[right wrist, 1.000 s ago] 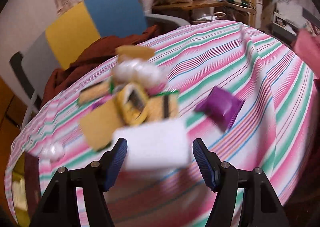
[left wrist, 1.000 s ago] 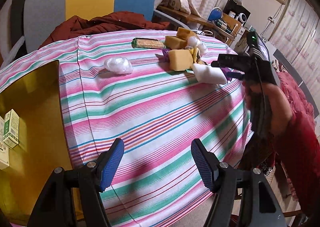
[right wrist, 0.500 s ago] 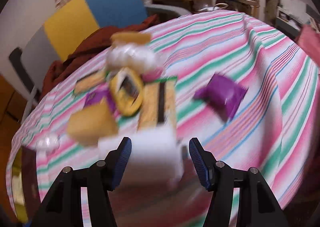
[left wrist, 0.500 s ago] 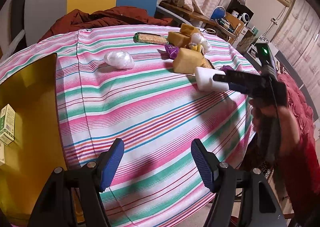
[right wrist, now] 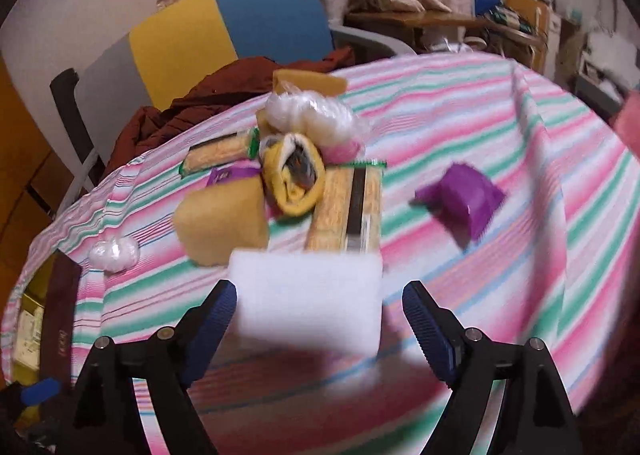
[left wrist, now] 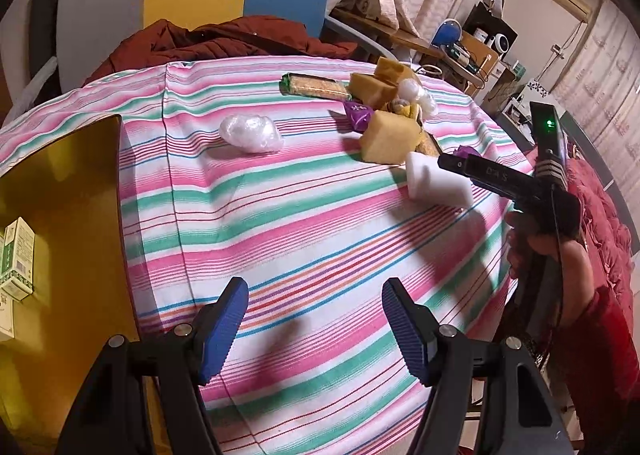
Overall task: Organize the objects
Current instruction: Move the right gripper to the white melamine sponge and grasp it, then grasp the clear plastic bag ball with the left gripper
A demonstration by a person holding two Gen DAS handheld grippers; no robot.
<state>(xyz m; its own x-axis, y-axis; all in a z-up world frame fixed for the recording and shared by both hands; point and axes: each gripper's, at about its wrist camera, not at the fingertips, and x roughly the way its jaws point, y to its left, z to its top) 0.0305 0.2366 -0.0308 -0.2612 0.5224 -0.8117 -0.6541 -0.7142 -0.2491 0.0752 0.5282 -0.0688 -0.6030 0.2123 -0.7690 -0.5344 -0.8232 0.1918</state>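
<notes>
One soft white foam block [right wrist: 306,299] between opening jaws.

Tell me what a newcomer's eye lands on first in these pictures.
The white foam block sits between the fingers of the right gripper, whose jaws are opening around it. Behind it on the pink-and-green striped tablecloth lies a jumble of yellow sponges, wrapped biscuits and purple packets. The left gripper hangs open over bare cloth.
</notes>
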